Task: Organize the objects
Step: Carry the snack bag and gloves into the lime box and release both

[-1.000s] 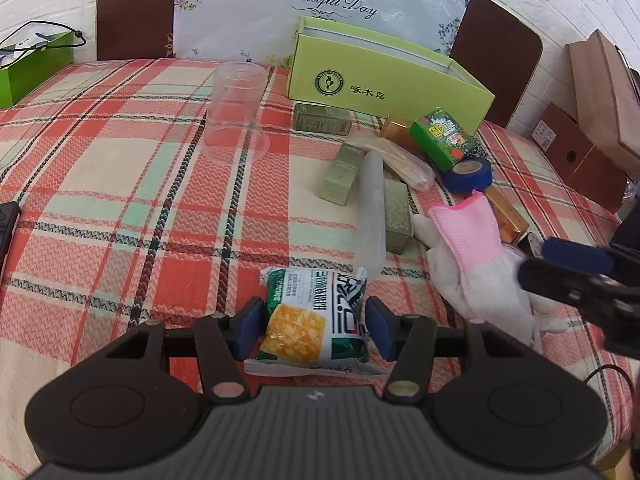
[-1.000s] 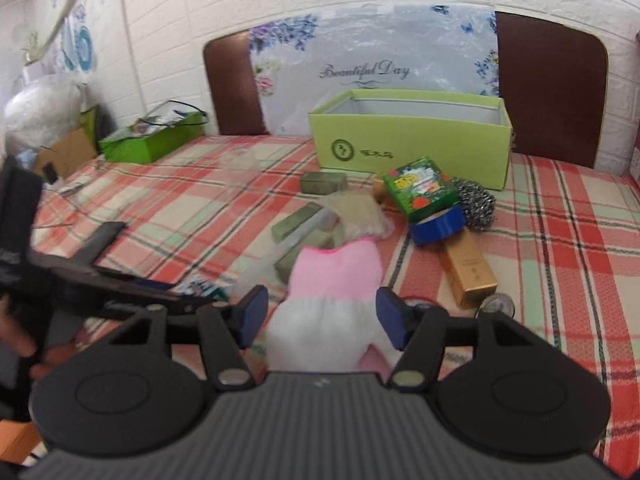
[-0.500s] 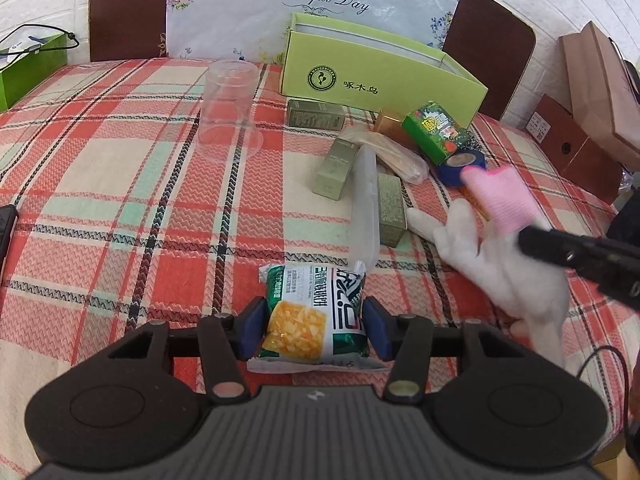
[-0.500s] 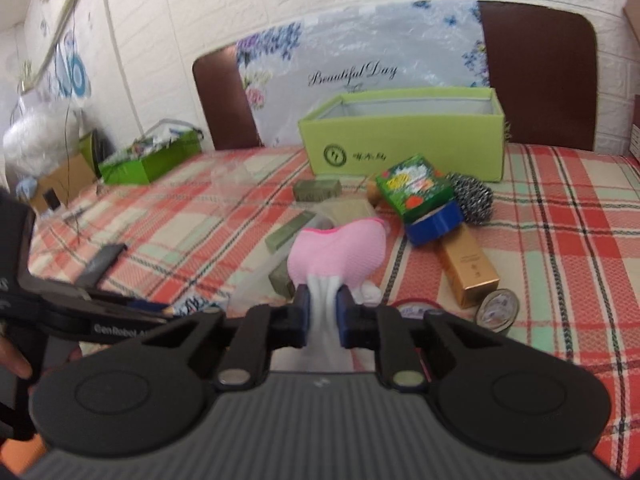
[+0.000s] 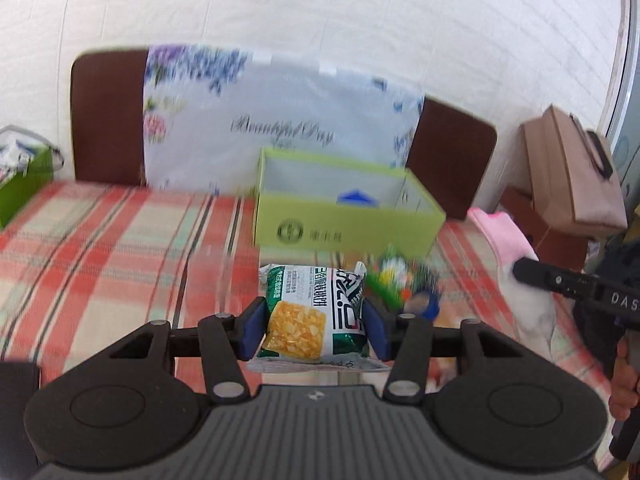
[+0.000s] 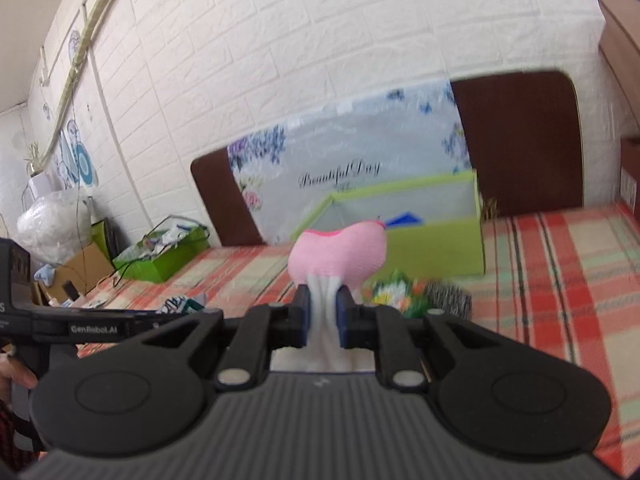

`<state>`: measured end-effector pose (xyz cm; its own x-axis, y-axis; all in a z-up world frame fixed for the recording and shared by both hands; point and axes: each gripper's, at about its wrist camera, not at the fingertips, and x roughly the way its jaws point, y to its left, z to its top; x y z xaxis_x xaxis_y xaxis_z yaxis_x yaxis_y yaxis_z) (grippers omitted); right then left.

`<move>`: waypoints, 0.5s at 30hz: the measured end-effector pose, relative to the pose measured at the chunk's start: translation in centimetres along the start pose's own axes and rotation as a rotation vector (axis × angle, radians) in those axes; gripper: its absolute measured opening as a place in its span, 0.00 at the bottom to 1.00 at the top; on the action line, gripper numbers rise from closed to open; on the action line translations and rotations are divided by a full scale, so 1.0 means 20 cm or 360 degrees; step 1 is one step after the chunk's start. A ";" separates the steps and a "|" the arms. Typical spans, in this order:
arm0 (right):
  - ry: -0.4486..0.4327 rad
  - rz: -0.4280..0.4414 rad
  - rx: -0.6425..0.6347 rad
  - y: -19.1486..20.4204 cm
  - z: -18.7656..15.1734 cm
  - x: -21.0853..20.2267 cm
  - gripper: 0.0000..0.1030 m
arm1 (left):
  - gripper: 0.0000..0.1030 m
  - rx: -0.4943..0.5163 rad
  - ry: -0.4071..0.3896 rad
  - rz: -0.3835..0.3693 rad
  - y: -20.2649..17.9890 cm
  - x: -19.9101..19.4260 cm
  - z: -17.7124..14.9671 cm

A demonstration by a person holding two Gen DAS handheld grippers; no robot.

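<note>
My left gripper is shut on a green and white snack packet and holds it in the air above the checked tablecloth. My right gripper is shut on a white glove with a pink cuff; the cuff stands up above the pads. That same glove and the right gripper's finger show at the right in the left wrist view. Straight ahead stands the open lime green box, with a blue thing inside. From the right wrist view the box sits just behind the glove.
A green carton and other small items lie blurred on the red checked tablecloth before the box. A green bag stands at the left edge. Brown chair backs and a flowered sheet line the far side. Cardboard boxes stand at the right.
My right gripper shut on the glove and lifted it off the table. My left gripper rose with the snack packet. Both views have tilted up toward the green box and the wall.
</note>
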<state>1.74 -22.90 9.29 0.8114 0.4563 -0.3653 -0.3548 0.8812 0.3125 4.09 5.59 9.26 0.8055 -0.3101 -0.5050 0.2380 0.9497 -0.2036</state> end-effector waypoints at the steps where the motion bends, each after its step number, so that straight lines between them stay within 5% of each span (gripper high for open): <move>1: -0.0023 -0.0011 -0.0020 0.00 0.05 0.01 0.13 | 0.53 0.0000 -0.0025 -0.0007 -0.01 0.02 0.05; 15: -0.0044 -0.0243 -0.0149 -0.32 0.44 0.61 0.13 | 0.53 -0.0079 -0.0069 0.0117 -0.08 0.64 0.57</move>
<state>17.94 -24.03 10.51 0.8712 0.3138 -0.3774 -0.2671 0.9482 0.1719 20.24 0.54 12.65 0.8429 -0.2365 -0.4834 0.1511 0.9661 -0.2092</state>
